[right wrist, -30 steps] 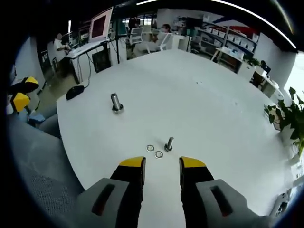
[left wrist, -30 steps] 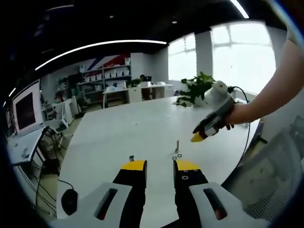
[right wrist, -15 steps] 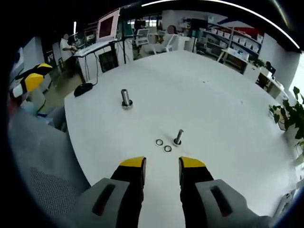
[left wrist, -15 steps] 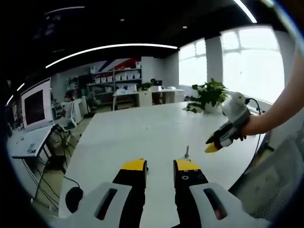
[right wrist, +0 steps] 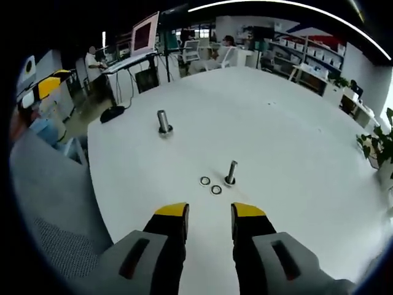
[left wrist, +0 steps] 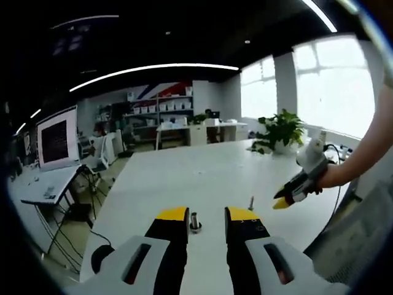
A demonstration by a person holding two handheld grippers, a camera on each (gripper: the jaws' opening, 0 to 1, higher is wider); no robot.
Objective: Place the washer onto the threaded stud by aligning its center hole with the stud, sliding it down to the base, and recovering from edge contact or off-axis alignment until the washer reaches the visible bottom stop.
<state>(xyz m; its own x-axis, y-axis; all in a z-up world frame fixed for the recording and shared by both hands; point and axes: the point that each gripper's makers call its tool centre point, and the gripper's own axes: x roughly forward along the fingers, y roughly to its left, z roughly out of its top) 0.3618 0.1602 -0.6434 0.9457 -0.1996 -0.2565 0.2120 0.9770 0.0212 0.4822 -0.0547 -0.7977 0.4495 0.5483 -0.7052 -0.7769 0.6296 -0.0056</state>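
A thin threaded stud (right wrist: 231, 173) stands upright on the white table (right wrist: 288, 141), with two small washers (right wrist: 204, 181) (right wrist: 216, 190) lying flat just left of its base. My right gripper (right wrist: 209, 212) is open and empty, a short way in front of them. A thicker stud (right wrist: 163, 121) stands farther off to the left. My left gripper (left wrist: 207, 215) is open and empty, and the thicker stud (left wrist: 195, 222) shows low between its jaws. The thin stud (left wrist: 251, 203) stands to the right, near the right gripper (left wrist: 293, 192) held in a hand.
A black mouse (right wrist: 115, 110) lies at the table's far left edge. A grey chair back (right wrist: 55, 209) is close on the left, with the left gripper (right wrist: 42, 90) above it. A potted plant (left wrist: 279, 132), desks, monitors and people lie beyond the table.
Both views have shifted with the hands. The left gripper view has swung so the thicker stud now shows between its jaws. Studs and washers have kept their places on the table.
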